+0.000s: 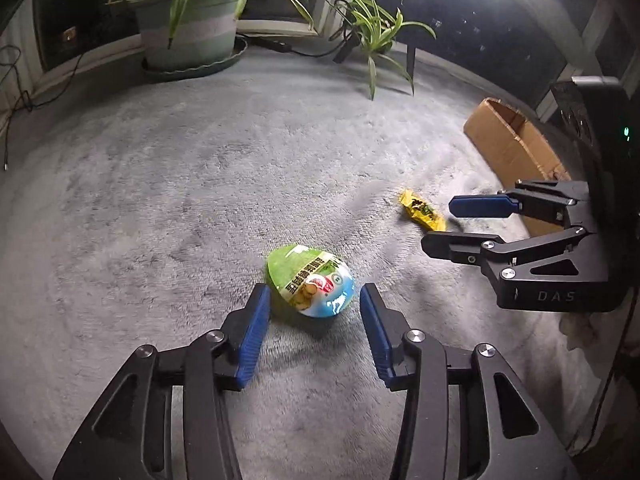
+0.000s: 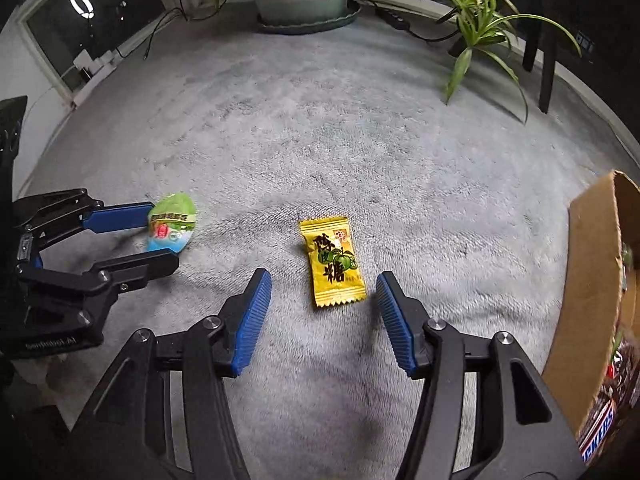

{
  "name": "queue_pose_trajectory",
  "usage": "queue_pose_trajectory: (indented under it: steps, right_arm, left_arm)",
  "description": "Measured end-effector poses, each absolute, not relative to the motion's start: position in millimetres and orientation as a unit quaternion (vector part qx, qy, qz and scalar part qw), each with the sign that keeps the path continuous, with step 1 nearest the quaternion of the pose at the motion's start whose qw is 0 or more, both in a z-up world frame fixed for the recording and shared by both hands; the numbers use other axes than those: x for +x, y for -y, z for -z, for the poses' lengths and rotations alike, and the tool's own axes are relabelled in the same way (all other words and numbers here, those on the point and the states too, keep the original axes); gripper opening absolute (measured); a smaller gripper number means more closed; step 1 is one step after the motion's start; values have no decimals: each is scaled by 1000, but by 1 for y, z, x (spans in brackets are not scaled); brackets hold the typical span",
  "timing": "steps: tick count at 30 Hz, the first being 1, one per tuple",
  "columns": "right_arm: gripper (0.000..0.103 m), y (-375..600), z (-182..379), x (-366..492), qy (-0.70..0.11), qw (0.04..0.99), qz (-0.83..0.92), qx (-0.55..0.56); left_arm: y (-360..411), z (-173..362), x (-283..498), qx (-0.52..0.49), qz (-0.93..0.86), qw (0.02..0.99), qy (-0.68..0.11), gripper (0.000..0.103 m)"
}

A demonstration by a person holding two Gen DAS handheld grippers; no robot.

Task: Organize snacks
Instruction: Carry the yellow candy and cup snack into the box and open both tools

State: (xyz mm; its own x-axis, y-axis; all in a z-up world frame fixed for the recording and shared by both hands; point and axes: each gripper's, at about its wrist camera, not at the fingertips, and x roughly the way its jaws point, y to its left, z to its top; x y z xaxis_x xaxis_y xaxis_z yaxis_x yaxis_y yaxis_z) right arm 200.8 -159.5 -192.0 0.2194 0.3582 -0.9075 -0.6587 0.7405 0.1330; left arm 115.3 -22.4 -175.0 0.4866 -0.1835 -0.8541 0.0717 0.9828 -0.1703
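Grippers are both pointing steeply down at the grey carpet (image 1: 200,168), each hanging over its own snack. The left gripper (image 1: 315,300) is holding its blue pads (image 1: 256,332) apart, with the green pack (image 1: 311,280) lying on the carpet just ahead of and between the tips, no pad pressing on it. The right gripper (image 2: 323,296) is likewise standing parted, the yellow candy (image 2: 333,262) lying flat between its fingertips, untouched.

Seen from the left wrist, the right gripper is coming in from the right edge with its fingers spread, the candy lying just past their tips and blurred. The right wrist view is giving the candy sharply: a crimped yellow wrapper with black characters and a green fruit print. It is also showing into the cardboard box (image 2: 592,280) at the right, where a Snickers bar (image 2: 598,428) and other dark wrappers are lying; the left wrist view is showing only the box's outer wall.

The green pack is egg-shaped, green on top and pale blue below, with a printed band across it. A potted plant (image 1: 188,20) is standing at the far edge of the carpet.
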Motion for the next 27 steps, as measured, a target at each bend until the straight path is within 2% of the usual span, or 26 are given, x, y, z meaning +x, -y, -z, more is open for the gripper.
queue_pose_trajectory:
  steps: [6,9,11,14,27]
  right_arm:
    - [50,155,196,207,-529,768,-328,-151]
    - [34,153,196,208,-525,769,-323,-169]
    - [26,152,196,207,-523,767,-324,-181]
    - [25,152,195,208,-523,766,-325,-184]
    - [24,180,168,200,-504,793,-320,-124]
  left_arm:
    - [26,182,120,-45,61,864,-498,45]
    - [27,183,120,-35,61,866,-496,45]
    - [28,184,120,-22,59,867,-494,39]
    - [26,184,120,-16,57,868,-493,31]
    - [8,166,114,-55,48,877,-474,31]
